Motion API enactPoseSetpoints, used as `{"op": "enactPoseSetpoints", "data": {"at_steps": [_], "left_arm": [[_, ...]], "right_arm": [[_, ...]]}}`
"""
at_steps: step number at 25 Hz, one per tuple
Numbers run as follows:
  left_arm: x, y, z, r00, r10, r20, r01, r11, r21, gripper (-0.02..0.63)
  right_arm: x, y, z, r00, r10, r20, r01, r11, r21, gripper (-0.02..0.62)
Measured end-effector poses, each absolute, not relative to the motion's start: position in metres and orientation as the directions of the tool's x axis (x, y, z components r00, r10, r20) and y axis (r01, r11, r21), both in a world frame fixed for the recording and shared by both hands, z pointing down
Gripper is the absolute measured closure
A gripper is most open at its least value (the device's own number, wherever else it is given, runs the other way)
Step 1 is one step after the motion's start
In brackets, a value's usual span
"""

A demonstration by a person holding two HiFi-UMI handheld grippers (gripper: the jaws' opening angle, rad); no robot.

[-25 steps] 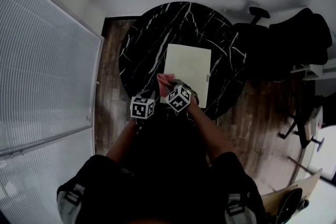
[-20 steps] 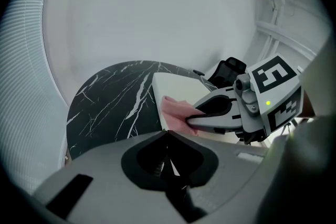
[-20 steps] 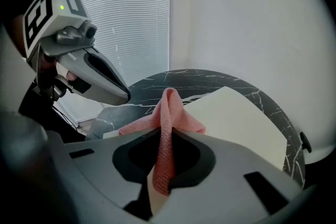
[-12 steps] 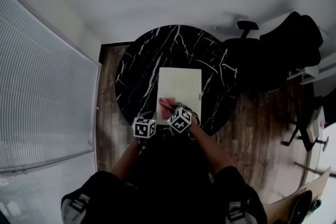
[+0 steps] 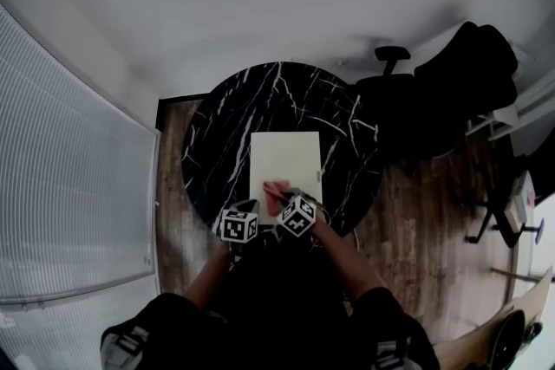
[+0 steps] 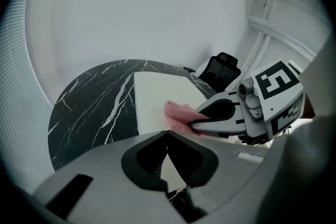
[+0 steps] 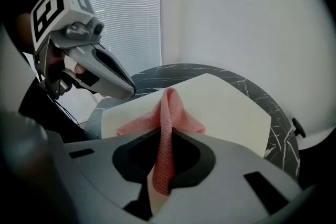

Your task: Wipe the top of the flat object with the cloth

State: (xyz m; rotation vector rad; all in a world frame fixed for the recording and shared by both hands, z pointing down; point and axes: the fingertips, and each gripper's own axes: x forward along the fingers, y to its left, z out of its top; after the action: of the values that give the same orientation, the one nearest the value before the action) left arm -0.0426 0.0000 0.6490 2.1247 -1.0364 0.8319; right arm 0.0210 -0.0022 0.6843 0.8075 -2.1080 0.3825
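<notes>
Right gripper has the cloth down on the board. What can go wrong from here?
1. The cream board lies loose on the glossy marble table. The left gripper is shut on nothing and does not appear to pin it, so a stroke may slide it.
2. The right gripper pinches only a thin fold of the pink cloth, so drag could pull it free.
3. The grippers sit close together, so a leftward stroke may knock them.

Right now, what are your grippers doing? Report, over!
Right gripper shut on pink cloth. Cloth down on board's near end. Left gripper shut, empty. Nothing else on board.
</notes>
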Motion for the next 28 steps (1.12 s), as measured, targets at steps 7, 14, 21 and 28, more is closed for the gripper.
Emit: {"op": "enactPoseSetpoints", "data": {"at_steps": [7, 14, 21, 28], "left_arm": [[-0.03, 0.005, 0.647, 0.506, -0.416, 0.756, -0.811, -0.528, 0.253, 0.606], [-0.013, 0.002, 0.645, 0.516, -0.392, 0.762, -0.792, -0.557, 0.251, 0.606], [0.003, 0.003, 0.644, 0.528, -0.373, 0.763, -0.774, -0.581, 0.251, 0.606], [0.021, 0.004, 0.644, 0.539, -0.355, 0.764, -0.755, -0.605, 0.252, 0.606]], "right_arm": [[0.04, 0.008, 0.687, -0.43, -0.435, 0.791, -0.692, 0.722, 0.021, 0.565], [0.056, 0.01, 0.681, -0.424, -0.444, 0.789, -0.72, 0.694, 0.004, 0.565], [0.07, 0.016, 0.681, -0.414, -0.459, 0.786, -0.741, 0.671, 0.002, 0.565], [0.085, 0.02, 0.681, -0.403, -0.467, 0.787, -0.756, 0.654, 0.001, 0.565]]}}
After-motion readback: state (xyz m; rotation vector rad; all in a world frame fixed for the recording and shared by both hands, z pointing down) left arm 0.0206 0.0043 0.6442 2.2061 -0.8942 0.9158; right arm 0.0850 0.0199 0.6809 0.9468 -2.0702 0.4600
